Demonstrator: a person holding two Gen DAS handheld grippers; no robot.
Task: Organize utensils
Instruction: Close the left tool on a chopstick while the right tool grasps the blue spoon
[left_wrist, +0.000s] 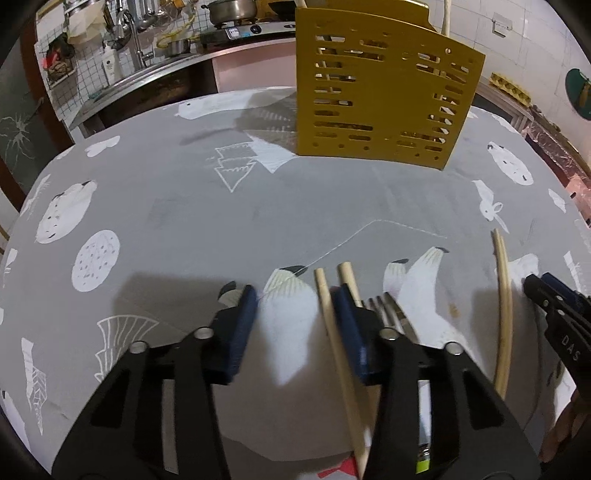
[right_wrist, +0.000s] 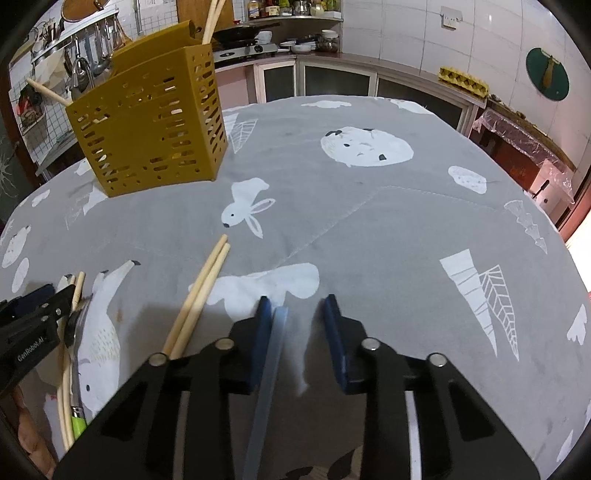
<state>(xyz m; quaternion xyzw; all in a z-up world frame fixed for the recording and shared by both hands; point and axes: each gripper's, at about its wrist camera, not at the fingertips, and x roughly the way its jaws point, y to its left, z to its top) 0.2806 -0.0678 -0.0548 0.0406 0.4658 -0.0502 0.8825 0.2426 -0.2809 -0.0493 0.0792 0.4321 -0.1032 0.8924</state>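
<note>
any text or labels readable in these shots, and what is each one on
"DAS": white letters on the black body of the right gripper, at the left wrist view's right edge.
"GenRobot.AI": white print on the black body of the left gripper, seen from the right wrist.
Stove panel and shelf jar labels: too small to read.

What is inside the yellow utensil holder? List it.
Light wooden sticks, likely chopsticks, rise above the yellow utensil holder, and another stick pokes out sideways. Its slots show only slivers, so anything shorter stays hidden behind the walls.
</note>
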